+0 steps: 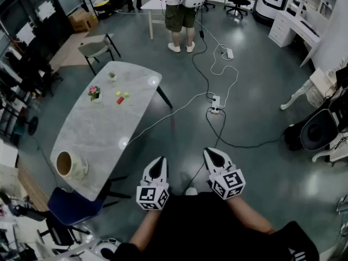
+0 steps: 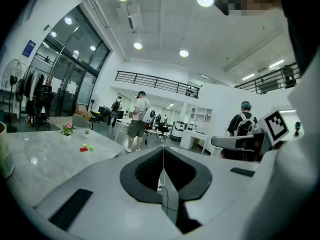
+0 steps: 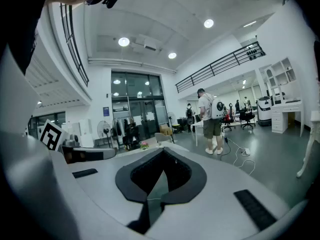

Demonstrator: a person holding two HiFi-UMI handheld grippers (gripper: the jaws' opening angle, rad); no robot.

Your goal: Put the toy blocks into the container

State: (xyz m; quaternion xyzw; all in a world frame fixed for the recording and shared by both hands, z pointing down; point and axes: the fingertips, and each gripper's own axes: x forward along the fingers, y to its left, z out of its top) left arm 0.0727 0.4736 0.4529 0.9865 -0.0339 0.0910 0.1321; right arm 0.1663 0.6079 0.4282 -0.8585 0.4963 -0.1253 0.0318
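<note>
Small toy blocks, one red and two yellow-green, lie on the far part of a marble table. From the left gripper view the blocks show far off on the tabletop. A cream round container stands at the table's near end. My left gripper and right gripper hang close to my body, off the table and over the floor. Both are shut with nothing between the jaws. The left gripper and right gripper show their tips meeting.
A small potted flower and a tiny plant stand beside the blocks. A blue chair sits at the table's near end, a grey chair at the far end. Cables trail over the floor. A person stands further off.
</note>
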